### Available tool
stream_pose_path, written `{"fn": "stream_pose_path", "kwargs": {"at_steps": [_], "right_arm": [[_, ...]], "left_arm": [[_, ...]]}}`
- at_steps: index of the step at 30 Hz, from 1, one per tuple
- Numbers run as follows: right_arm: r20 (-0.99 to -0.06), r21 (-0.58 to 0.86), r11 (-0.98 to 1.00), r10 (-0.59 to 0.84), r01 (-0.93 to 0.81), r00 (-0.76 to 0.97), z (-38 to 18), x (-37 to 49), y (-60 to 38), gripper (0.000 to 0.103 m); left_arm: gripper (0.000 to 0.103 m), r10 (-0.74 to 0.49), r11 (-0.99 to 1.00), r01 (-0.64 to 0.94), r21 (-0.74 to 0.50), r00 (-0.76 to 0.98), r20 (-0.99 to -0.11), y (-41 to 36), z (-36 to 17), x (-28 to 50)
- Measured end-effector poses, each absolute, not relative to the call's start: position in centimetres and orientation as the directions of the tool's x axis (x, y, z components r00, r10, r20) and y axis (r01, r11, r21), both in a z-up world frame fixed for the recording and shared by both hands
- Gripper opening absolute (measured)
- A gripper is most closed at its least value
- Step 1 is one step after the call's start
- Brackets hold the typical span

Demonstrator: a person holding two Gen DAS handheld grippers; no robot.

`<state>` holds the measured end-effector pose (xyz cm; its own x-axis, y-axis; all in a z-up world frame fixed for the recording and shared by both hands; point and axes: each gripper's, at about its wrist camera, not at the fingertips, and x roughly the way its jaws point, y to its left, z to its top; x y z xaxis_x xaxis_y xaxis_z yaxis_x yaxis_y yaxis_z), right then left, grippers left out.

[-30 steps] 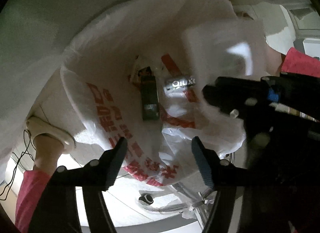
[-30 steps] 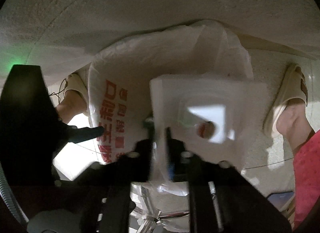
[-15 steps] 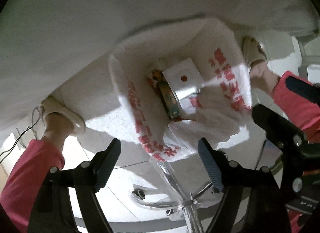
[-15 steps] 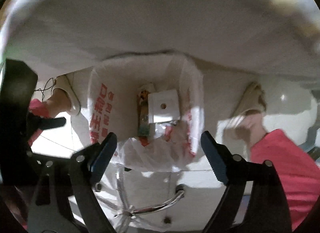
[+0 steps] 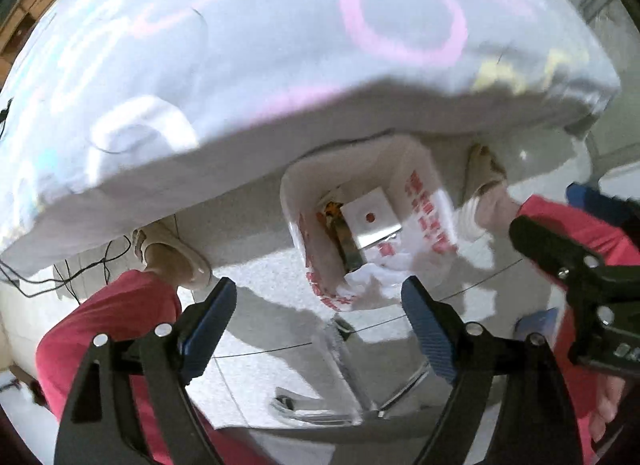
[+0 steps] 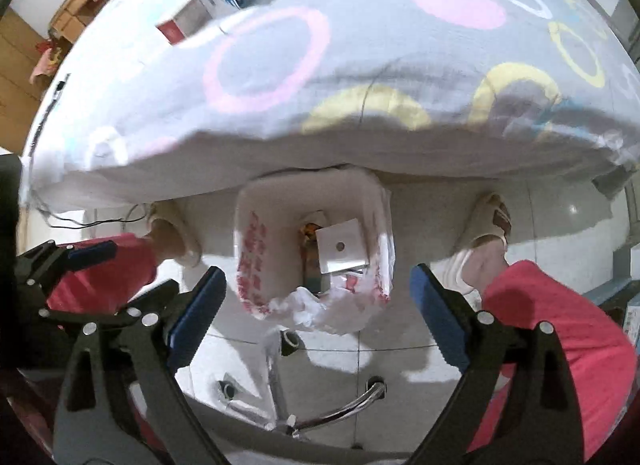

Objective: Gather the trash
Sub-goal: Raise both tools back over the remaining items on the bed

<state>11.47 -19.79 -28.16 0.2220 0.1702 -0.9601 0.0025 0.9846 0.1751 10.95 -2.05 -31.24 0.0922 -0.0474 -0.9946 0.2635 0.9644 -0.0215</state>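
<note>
1. Both claws are sitting far higher above the white trash bag (image 6: 316,265) than a second ago, and the white square card (image 6: 340,245) that the right claw was pinching is now lying inside the bag.
2. The right claw (image 6: 318,297) is pointing steeply down, its jaws having just been opening wide, nothing between them.
3. The left claw (image 5: 318,305) is pointing straight down, likewise spreading (empty too).
4. The bag is standing mouth-up on the floor below the bench (image 6: 360,85) edge; a dark wrapper (image 5: 348,249), its long axis running toward the bench, is lying beside the card.
</note>
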Motion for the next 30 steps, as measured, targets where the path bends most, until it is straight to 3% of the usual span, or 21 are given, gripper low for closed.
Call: {"fn": "stream_pose_path", "kwargs": {"at_steps": [2,6,10,19,30], "right_arm": [[-0.959,0.166,0.986,0.162,0.001,0.231,-26.4,11.7,-20.3,0.091],[-0.942,0.193,0.980,0.198,-0.046,0.270,-21.3,12.7,-21.6,0.091],[-0.931,0.224,0.968,0.247,-0.114,0.268,-16.8,14.2,-22.1,0.091],[-0.893,0.192,0.941,0.285,-0.279,0.349,-6.2,18.9,-20.9,0.091],[-0.880,-0.035,0.888,0.190,-0.458,0.435,-1.5,27.9,-19.0,0.092]], "left_arm": [[0.082,-0.090,0.967,0.248,-0.066,0.085,-0.992,-1.4,-29.1,11.3],[0.082,-0.050,0.959,0.284,-0.011,0.132,-0.990,-0.8,-24.8,12.2],[0.082,-0.090,0.934,0.355,-0.042,0.122,-0.988,0.0,-19.9,13.7],[0.082,-0.043,0.868,0.492,0.073,0.220,-0.975,0.6,-12.7,16.9],[0.082,0.005,0.834,0.544,0.092,0.160,-0.987,0.3,-13.5,23.7]]}}
